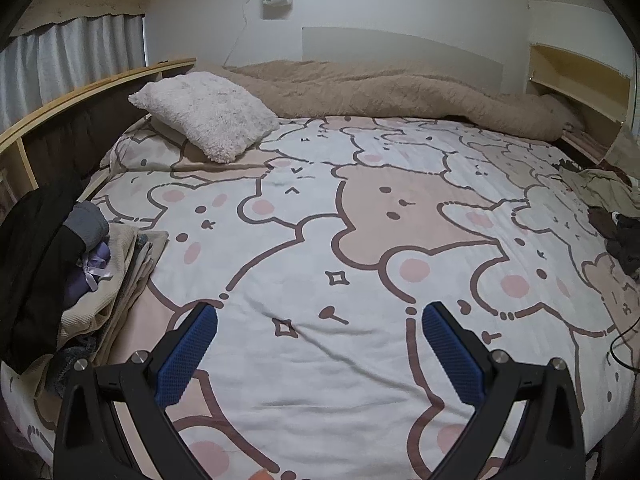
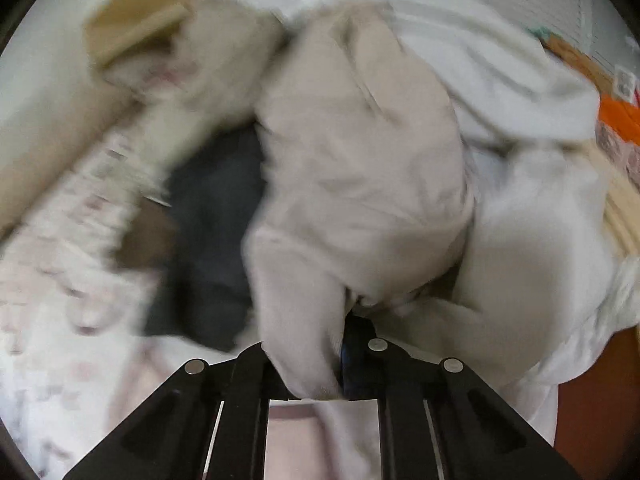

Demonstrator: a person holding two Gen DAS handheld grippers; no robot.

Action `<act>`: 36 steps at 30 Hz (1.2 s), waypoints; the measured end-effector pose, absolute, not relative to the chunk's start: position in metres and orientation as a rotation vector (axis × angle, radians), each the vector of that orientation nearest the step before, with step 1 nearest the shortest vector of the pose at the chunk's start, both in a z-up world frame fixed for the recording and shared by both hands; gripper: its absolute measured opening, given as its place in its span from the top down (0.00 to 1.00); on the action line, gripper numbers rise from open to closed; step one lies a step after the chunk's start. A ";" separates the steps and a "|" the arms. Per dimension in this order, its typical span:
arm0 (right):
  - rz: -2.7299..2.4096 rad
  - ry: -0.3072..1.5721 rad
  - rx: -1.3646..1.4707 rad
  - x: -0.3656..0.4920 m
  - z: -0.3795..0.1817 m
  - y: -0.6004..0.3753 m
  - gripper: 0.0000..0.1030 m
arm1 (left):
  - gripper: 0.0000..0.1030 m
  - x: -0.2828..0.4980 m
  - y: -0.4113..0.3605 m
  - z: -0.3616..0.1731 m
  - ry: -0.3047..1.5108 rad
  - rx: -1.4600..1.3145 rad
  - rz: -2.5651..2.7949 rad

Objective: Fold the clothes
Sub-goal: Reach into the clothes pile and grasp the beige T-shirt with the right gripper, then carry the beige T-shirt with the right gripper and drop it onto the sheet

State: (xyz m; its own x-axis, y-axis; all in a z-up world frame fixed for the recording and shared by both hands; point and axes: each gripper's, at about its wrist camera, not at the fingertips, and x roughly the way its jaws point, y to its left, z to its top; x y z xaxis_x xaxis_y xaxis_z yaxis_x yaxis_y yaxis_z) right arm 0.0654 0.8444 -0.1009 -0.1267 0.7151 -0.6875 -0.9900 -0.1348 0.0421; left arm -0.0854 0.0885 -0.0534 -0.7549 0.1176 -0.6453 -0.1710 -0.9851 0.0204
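In the right wrist view my right gripper [image 2: 334,354] is shut on a beige garment [image 2: 360,168], whose cloth bunches between the closed fingers and spreads away above them; the picture is blurred. Beside it lie a white garment [image 2: 532,240] on the right and a dark one [image 2: 216,216] on the left. In the left wrist view my left gripper [image 1: 320,344] stands open over the bear-print bedsheet [image 1: 360,240], nothing between its blue pads [image 1: 188,356]. A pile of unfolded clothes [image 1: 616,208] lies at the bed's right edge.
A stack of folded clothes [image 1: 108,276] and a black garment [image 1: 32,264] sit at the bed's left edge. A fluffy white pillow [image 1: 208,112] and a tan blanket [image 1: 400,92] lie at the far side. Wooden shelves [image 1: 576,76] flank the bed.
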 end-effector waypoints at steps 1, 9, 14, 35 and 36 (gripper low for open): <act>1.699 0.591 -0.585 0.061 -0.086 0.829 0.89 | 0.00 -0.083 0.087 -0.051 0.112 -1.012 2.808; 2.225 0.671 -0.291 0.073 0.038 0.735 0.94 | 0.00 -0.060 0.069 -0.032 0.069 -0.920 2.838; 2.486 0.698 -0.154 0.092 0.106 0.691 0.94 | 0.00 -0.050 0.058 -0.029 0.015 -0.894 2.850; 3.585 0.552 0.252 0.057 0.326 0.367 0.94 | 0.00 0.020 -0.037 0.024 -0.091 -0.607 3.016; 3.578 0.577 0.205 0.053 0.320 0.369 0.94 | 0.00 0.025 -0.045 0.026 -0.095 -0.597 3.024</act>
